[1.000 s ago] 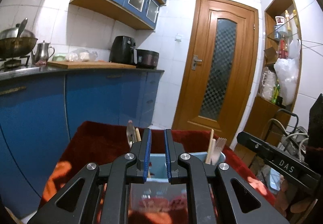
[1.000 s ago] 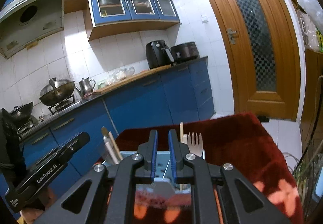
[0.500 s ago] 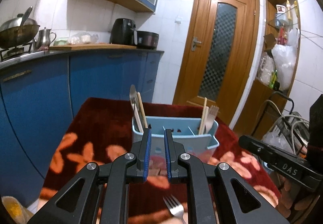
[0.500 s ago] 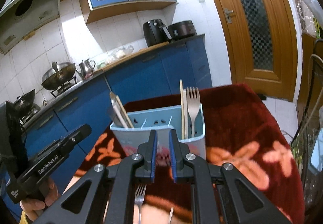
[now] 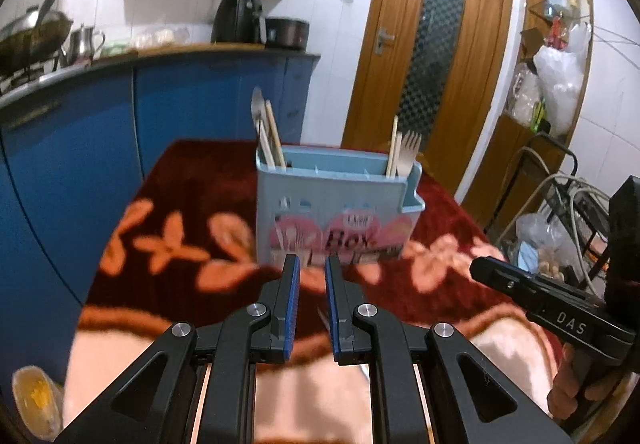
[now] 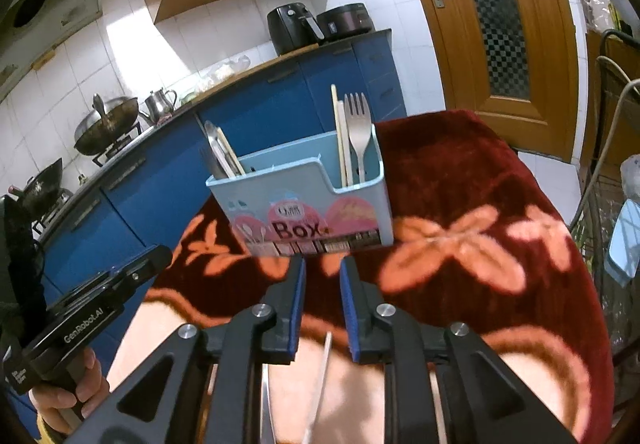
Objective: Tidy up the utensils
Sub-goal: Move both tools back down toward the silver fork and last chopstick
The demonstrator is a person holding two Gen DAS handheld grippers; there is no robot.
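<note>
Both views have tipped down over the last second: the holder (image 5: 338, 204) now stands whole ahead of the left tongs (image 5: 312, 264), so picking is about to start. Right tongs (image 6: 322, 268) are slightly parted and empty, like the left; a loose utensil (image 6: 320, 388) lies just beneath them.

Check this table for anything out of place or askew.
The light-blue plastic utensil box stands upright on the red floral cloth, its utensils upright. Only loose pieces lie outside it: thin utensils flat on the cloth beneath the right gripper. Nothing looks spilled or damaged.
</note>
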